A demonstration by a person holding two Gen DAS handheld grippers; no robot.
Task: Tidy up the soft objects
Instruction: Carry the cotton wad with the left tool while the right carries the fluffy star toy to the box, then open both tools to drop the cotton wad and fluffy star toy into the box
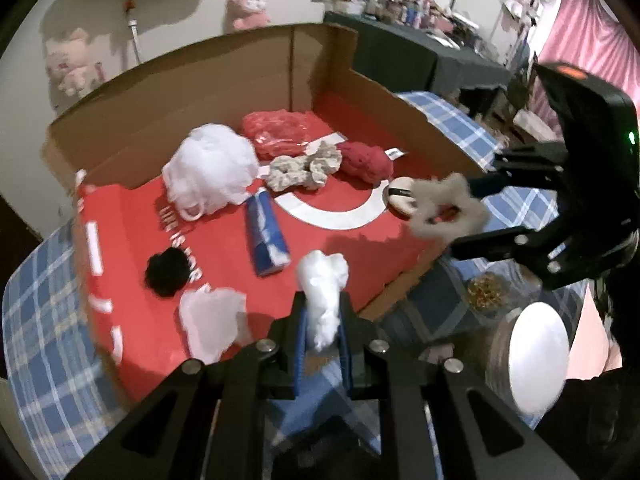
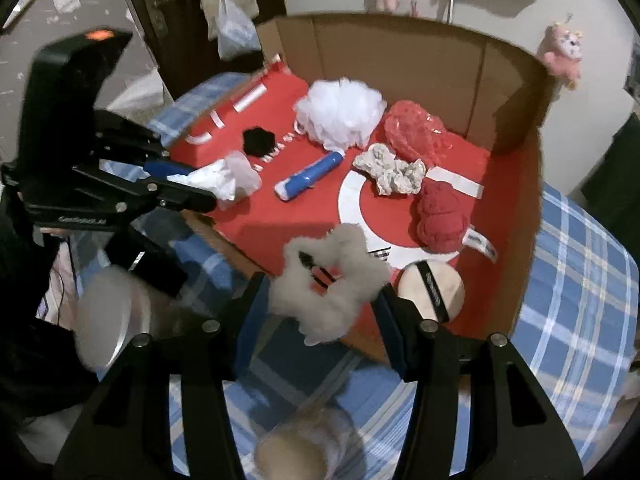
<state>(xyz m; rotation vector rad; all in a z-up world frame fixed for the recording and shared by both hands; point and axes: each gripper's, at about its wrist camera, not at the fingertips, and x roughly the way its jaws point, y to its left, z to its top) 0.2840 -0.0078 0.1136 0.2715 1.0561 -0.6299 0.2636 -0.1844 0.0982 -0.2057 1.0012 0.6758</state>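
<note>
Your left hand-held gripper (image 1: 322, 320) is clamped on a white cotton wad (image 1: 322, 292) over the near edge of the red cardboard tray (image 1: 360, 236). Your right hand-held gripper (image 2: 320, 300) pinches a fluffy grey scrunchie (image 2: 332, 280), seemingly by its outer rim. Both are light and compressible; grip mid-body, since loose fibres may slip.

**Open front edge, walled back**

Cardboard walls (image 2: 400, 52) are closing off the far side and one end of the red tray floor (image 1: 340, 248), while the near edge is lying open. The white mesh puff (image 1: 212, 172), red bundle (image 1: 280, 132), grey scrunchie (image 1: 304, 166) and blue tube (image 1: 266, 236) are crowding the back; bare red floor is showing in the near middle.
</note>
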